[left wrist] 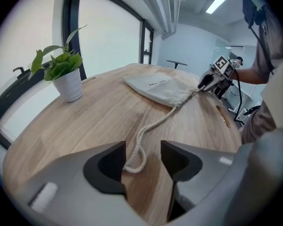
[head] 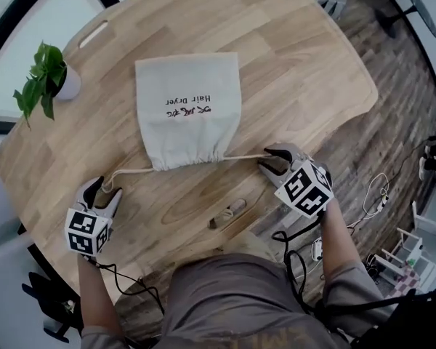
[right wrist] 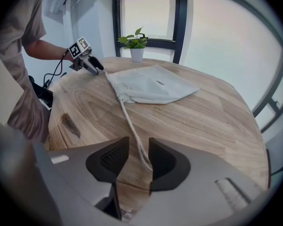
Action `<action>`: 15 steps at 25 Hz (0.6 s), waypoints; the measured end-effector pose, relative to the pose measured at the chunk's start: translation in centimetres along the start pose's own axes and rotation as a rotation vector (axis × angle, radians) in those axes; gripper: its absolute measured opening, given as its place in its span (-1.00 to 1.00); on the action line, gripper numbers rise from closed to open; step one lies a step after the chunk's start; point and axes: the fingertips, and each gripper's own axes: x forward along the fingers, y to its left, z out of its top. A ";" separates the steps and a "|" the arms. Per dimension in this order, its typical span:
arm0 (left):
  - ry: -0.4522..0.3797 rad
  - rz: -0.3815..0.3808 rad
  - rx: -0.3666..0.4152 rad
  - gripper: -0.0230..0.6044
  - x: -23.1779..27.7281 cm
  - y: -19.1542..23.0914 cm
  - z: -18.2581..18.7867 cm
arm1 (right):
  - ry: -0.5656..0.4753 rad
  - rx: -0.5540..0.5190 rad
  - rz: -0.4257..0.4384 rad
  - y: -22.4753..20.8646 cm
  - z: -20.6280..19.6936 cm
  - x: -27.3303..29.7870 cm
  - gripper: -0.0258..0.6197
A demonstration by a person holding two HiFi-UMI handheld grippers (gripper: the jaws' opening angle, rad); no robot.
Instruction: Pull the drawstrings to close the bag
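A beige cloth bag (head: 187,111) with dark print lies flat on the round wooden table (head: 298,57), its mouth gathered tight at the near edge. One cream drawstring (head: 131,171) runs left to my left gripper (head: 102,189). Its looped end (left wrist: 137,159) lies on the wood between the jaws, which stand apart and do not press it. The other drawstring (head: 243,156) runs right to my right gripper (head: 272,158). In the right gripper view that cord (right wrist: 132,126) passes through the gap of the right gripper (right wrist: 138,147), loose between the separated pads.
A potted green plant (head: 51,78) in a white pot stands at the table's far left. A slot (head: 227,213) is cut in the tabletop near the front edge, between the grippers. Cables (head: 374,195) lie on the floor to the right.
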 end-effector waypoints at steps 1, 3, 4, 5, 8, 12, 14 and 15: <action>0.002 -0.003 0.007 -0.17 -0.8 -0.5 -0.1 | -0.008 0.001 0.016 0.5 0.4 -0.4 -0.41; -0.019 -0.002 0.012 -0.09 -2.2 -1.2 0.3 | -0.040 -0.025 0.031 1.3 1.9 -1.3 -0.40; -0.040 -0.004 0.012 -0.09 -2.8 -1.5 0.8 | -0.057 -0.048 0.033 1.6 2.7 -1.7 -0.40; -0.061 -0.010 0.016 -0.09 -3.2 -1.9 1.4 | -0.072 -0.073 0.034 1.9 3.6 -1.9 -0.40; -0.095 -0.048 0.067 -0.09 -2.9 -3.6 3.1 | -0.104 -0.132 0.042 3.0 5.7 -2.1 -0.41; -0.108 -0.106 0.139 -0.09 -1.1 -5.4 5.1 | -0.114 -0.172 0.066 4.2 7.1 -1.3 -0.42; -0.113 -0.129 0.174 -0.09 0.0 -5.8 6.0 | -0.110 -0.185 0.074 4.4 7.4 -0.6 -0.43; -0.114 -0.141 0.193 -0.09 0.7 -6.1 6.4 | -0.108 -0.188 0.076 4.4 7.5 -0.3 -0.43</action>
